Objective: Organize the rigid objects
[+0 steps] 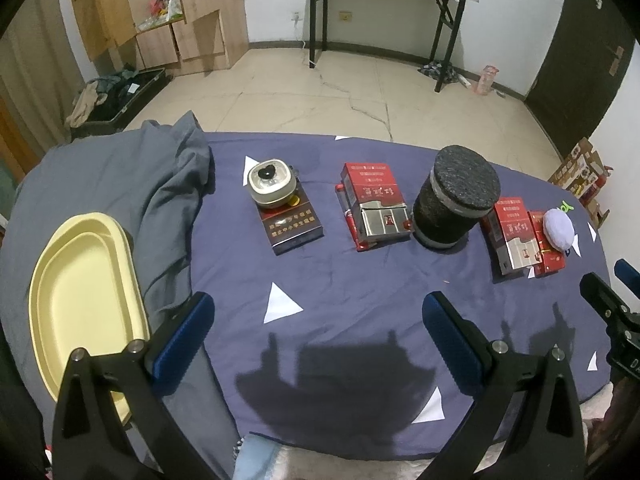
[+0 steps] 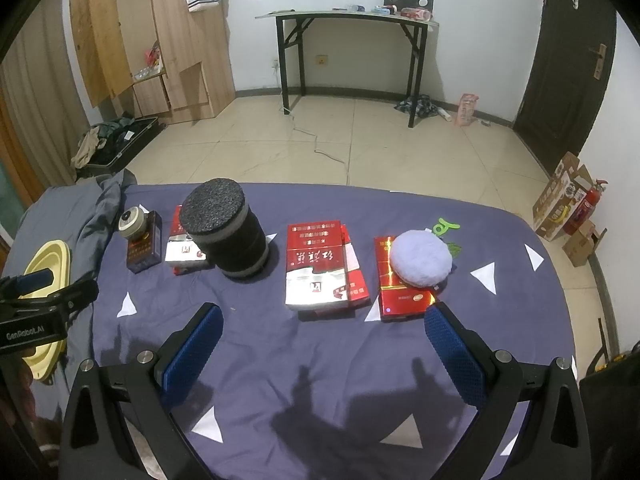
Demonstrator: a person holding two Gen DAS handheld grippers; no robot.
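Left wrist view: left tool [image 1: 316, 330] wide, empty; black cylinder [image 1: 456, 200] ahead-right, yellow tray [image 1: 44, 280] far to the cylinder's left.
Right wrist view: right tool [image 2: 323, 334] wide, empty; red-and-silver box [image 2: 316, 268] just right of the cylinder, lengthwise straight ahead (right tool nearer, I judge).

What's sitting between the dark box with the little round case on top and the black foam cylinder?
A red and silver box, lying flat on the blue sheet between them. The left wrist view shows it best.
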